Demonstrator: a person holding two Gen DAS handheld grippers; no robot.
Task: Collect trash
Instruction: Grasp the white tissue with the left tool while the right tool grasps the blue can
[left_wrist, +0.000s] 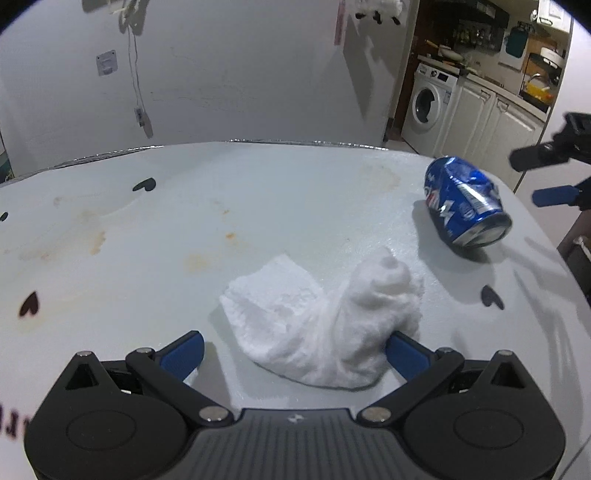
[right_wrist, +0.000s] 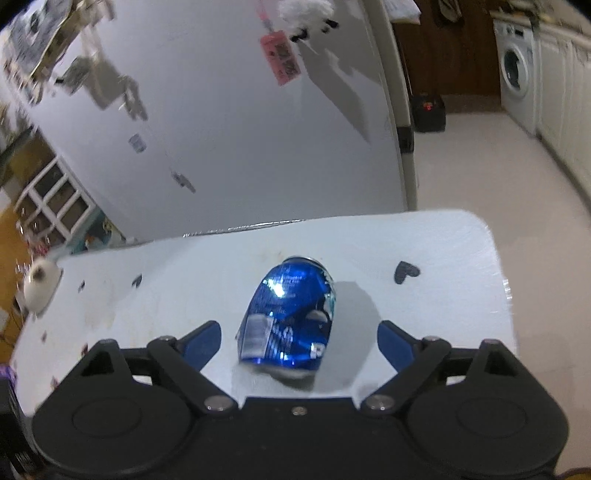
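Two pieces of trash lie on the pale, stained tabletop (left_wrist: 258, 192), and neither has been lifted yet. Nearest the left gripper (left_wrist: 293, 349) is a crumpled white paper tissue (left_wrist: 317, 314), lying loose on the surface with its bunched end rising toward the right. It sits between the blue finger pads (left_wrist: 186, 352); the right-hand pad touches or is partly hidden by the tissue, while the left-hand pad stands clear of it. Those jaws are spread wide and grasp nothing.

Farther to the right on the same table lies a dented blue aluminium drink can (left_wrist: 467, 203), on its side with one end toward the table's right edge. In the right wrist view the can (right_wrist: 288, 317) lies lengthwise between the fingers of the right gripper (right_wrist: 299, 345), with a gap on each side, so nothing is clamped. These jaws too are released and wide.

Judged from this, the task is at its beginning: both grippers are lined up on their items, but no grasp has closed and nothing has been carried off. No bin or bag shows in either view, so where the trash goes cannot be told.

Around these, small dark heart-shaped marks (left_wrist: 144, 184) dot the tabletop, a white wall (left_wrist: 240, 74) stands behind it, and a white front-loading washing machine (left_wrist: 428, 99) sits in the kitchen beyond.
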